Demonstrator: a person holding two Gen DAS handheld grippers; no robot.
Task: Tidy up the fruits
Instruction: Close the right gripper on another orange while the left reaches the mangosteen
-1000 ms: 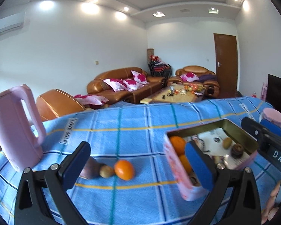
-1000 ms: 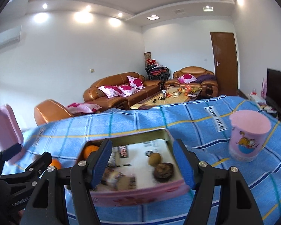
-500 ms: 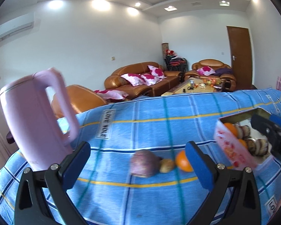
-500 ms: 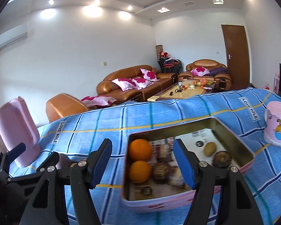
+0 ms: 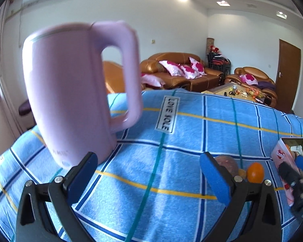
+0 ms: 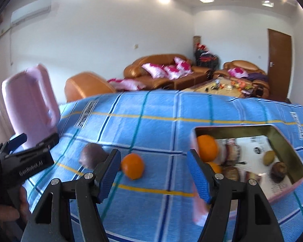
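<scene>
A loose orange lies on the blue checked cloth, just ahead of my right gripper, whose jaws stand open and empty. Left of the orange lies a dark purple fruit, partly behind the left finger. The pink tin at the right holds two oranges, a small yellow-green fruit, a brown fruit and packets. My left gripper is open over bare cloth. In its view the purple fruit, a small tan fruit and the orange sit by its right finger.
A tall pink kettle stands on the cloth, close to the left gripper's left finger. The other gripper's body and a hand fill the right wrist view's left edge. Sofas and a coffee table lie beyond the table.
Both views have swung left across the table. The tin slid from the centre to the right edge, the loose fruits came between the right fingers, and the kettle looms closer to the left gripper.
</scene>
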